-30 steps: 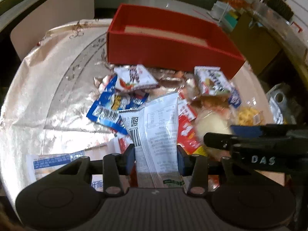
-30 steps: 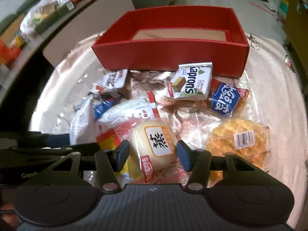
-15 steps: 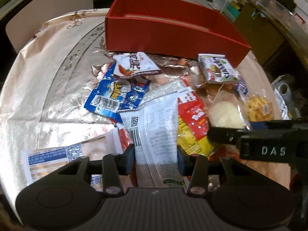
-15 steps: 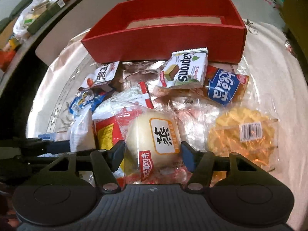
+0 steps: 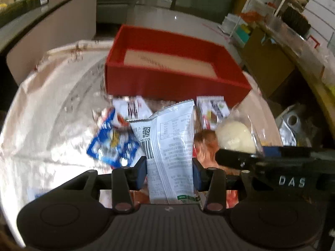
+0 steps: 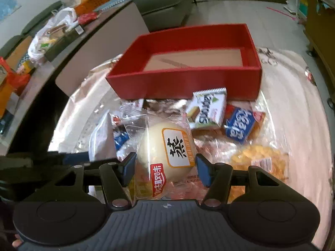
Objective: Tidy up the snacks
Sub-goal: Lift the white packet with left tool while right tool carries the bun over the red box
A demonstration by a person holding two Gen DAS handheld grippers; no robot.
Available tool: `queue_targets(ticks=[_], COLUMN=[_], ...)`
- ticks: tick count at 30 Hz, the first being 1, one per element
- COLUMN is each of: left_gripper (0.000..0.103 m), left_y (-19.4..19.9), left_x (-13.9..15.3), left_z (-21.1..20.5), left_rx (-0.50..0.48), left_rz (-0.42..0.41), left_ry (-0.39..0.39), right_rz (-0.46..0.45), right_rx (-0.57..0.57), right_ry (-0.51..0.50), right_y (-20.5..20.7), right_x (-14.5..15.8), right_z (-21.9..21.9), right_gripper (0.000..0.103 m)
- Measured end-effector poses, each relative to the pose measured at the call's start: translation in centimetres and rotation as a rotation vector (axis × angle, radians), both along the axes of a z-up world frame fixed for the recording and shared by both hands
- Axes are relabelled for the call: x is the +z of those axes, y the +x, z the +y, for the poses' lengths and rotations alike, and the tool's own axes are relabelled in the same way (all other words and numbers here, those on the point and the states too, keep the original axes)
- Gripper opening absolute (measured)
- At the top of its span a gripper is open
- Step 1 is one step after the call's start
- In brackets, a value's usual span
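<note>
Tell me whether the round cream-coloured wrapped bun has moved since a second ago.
Yes. The bun, held in the right gripper, has lifted off the pile toward the red box.

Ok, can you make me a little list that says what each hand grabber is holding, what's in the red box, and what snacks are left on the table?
left gripper: shut on the white snack packet, lifted
right gripper: shut on the wrapped round bun
red box: open top, no snacks visible inside
left on table: Kaprons wafer pack, blue biscuit pack, yellow snack in clear wrap, blue packet
table cover: shiny foil-like sheet
</note>
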State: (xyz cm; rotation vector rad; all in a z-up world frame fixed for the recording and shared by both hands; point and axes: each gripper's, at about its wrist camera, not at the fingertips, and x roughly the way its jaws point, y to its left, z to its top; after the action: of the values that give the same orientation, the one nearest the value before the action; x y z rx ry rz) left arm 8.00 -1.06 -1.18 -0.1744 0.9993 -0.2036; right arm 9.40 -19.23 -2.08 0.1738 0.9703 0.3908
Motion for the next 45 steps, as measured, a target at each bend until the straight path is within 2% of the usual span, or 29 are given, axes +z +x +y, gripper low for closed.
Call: queue_targets(ticks=[12, 19, 25, 37, 45], left_gripper=[0.036, 0.036, 0.036, 0.036, 0.035], left_y=[5.7, 9.8, 12.8, 18.9, 21.2], left_x=[4.0, 4.5, 4.6, 2.2, -1.6], left_z=[-0.4, -1.0, -1.6, -2.9, -3.4], left_rx=[0.036, 0.059, 0.076, 0.112, 0.127], left_rz=[-0.132, -0.174, -0.226, -0.233, -0.168], left_ry=[-0.012, -0.005, 0.042, 0.099, 0.177], right_rz=[-0.107, -0.149, -0.164, -0.149, -0.1], right_rx=[-0.063, -0.107, -0.134, -0.158, -0.153], right_ry=[0.067, 0.091, 0.098, 0.082, 0.065], right_y=[3.7, 7.4, 10.7, 16.4, 19.0], right_x=[3.2, 4.2, 4.1, 1.7, -1.8], right_z=[-1.0, -1.6, -1.9, -2.2, -1.8], right_gripper=[0.067, 0.067, 0.067, 0.067, 0.067])
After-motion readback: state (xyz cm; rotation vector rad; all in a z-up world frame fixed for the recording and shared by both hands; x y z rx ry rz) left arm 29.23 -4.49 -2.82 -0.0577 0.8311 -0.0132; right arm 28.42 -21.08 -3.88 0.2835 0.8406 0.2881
